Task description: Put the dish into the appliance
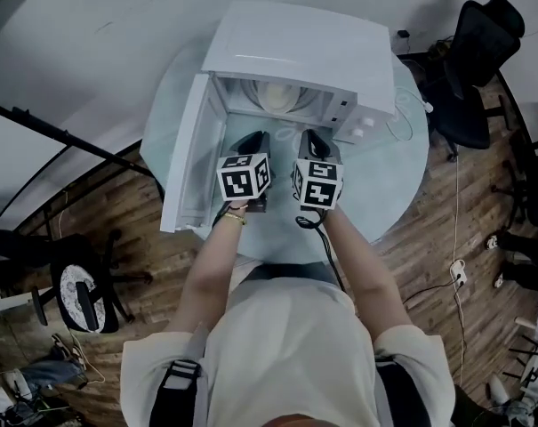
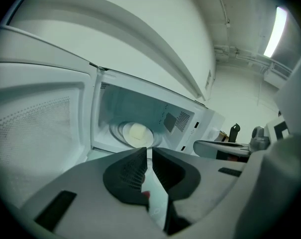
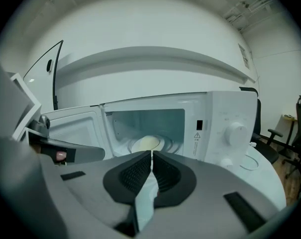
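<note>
The white microwave (image 1: pixel 295 56) stands on the round table with its door (image 1: pixel 190 158) swung open to the left. Inside, on the turntable, sits a plate with pale food (image 1: pixel 280 96), which also shows as the plate (image 2: pixel 136 132) in the left gripper view and the plate (image 3: pixel 148 143) in the right gripper view. My left gripper (image 1: pixel 255 142) and right gripper (image 1: pixel 311 140) hover side by side just in front of the opening. The left gripper (image 2: pixel 149 151) has its jaws drawn together with nothing between them. The right gripper (image 3: pixel 152 154) is likewise shut and holds nothing.
The round glass table (image 1: pixel 402 167) carries the microwave, whose knob panel (image 3: pixel 236 132) is right of the cavity. A black office chair (image 1: pixel 473 69) stands at the back right, another chair (image 1: pixel 82 292) at the left. Cables lie on the wooden floor.
</note>
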Demonstrator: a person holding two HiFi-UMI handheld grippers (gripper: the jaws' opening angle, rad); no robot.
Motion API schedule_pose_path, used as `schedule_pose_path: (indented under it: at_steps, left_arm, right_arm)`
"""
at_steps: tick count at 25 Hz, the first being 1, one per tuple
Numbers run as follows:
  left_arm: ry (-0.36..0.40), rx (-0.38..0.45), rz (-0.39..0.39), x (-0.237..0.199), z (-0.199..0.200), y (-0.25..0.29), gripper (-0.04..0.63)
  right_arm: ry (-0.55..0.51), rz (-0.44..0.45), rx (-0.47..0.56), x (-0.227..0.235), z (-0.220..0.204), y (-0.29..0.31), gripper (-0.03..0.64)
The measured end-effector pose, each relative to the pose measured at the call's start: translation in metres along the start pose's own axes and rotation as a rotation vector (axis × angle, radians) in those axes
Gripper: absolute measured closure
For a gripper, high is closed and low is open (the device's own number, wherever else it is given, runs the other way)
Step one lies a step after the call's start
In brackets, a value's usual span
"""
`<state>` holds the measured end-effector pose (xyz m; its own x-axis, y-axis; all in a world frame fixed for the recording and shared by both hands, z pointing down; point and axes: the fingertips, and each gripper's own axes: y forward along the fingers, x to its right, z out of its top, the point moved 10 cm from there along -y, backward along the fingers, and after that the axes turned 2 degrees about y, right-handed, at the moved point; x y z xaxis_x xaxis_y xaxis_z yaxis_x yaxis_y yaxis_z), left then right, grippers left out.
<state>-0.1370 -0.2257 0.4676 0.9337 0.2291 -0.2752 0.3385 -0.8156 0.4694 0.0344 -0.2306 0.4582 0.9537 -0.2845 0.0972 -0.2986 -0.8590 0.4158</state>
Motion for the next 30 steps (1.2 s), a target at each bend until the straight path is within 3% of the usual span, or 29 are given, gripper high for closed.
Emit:
schedule_pose_path:
  at_steps: [4, 20, 30]
  left_arm:
    - [-0.003, 0.013, -0.015, 0.012, -0.008, -0.024, 0.588]
    - [0.090, 0.011, -0.121, 0.052, -0.049, -0.099, 0.589]
    - [0.086, -0.007, -0.144, 0.051, -0.067, -0.128, 0.589]
  right_arm:
    - [-0.010, -0.005, 0.009, -0.002, -0.006, -0.030, 0.609]
    - [0.001, 0.023, 0.058, -0.002, -0.031, -0.133, 0.611]
    - [0.042, 0.025, 0.063, -0.002, -0.047, -0.172, 0.611]
